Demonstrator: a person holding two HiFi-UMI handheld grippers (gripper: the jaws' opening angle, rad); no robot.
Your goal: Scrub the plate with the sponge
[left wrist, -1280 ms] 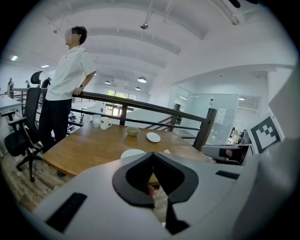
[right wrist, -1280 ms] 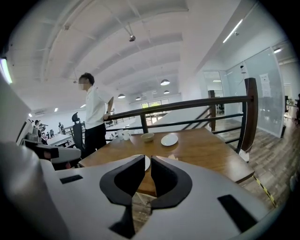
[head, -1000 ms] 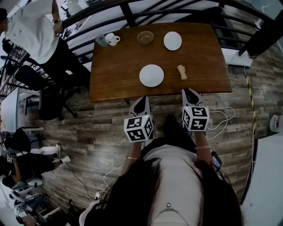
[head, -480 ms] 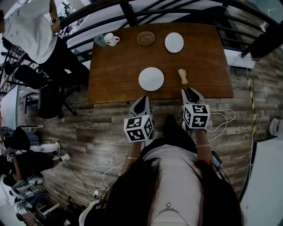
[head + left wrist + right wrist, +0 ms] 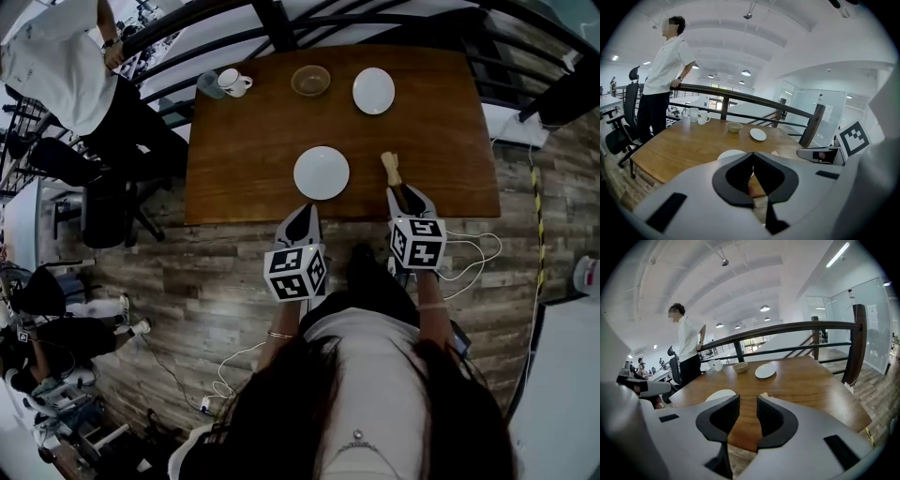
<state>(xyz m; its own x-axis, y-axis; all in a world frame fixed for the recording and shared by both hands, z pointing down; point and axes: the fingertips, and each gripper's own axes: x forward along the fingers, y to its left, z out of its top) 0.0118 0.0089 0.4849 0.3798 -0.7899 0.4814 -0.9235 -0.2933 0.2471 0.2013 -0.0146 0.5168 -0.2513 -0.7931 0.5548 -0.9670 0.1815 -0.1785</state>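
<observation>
Right gripper (image 5: 408,194) just opening, empty; left gripper (image 5: 300,216) closed; wooden table (image 5: 253,122), plank floor (image 5: 187,272).

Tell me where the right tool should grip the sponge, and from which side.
Probably across its narrow middle, coming from the near edge of the table. The sponge lies flat, long axis pointing roughly at the right tool, so the jaws span its short width. They have just been opening, with nothing between them.

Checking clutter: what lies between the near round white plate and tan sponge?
Head view: only bare brown wooden tabletop between round white plate and tan sponge.
</observation>
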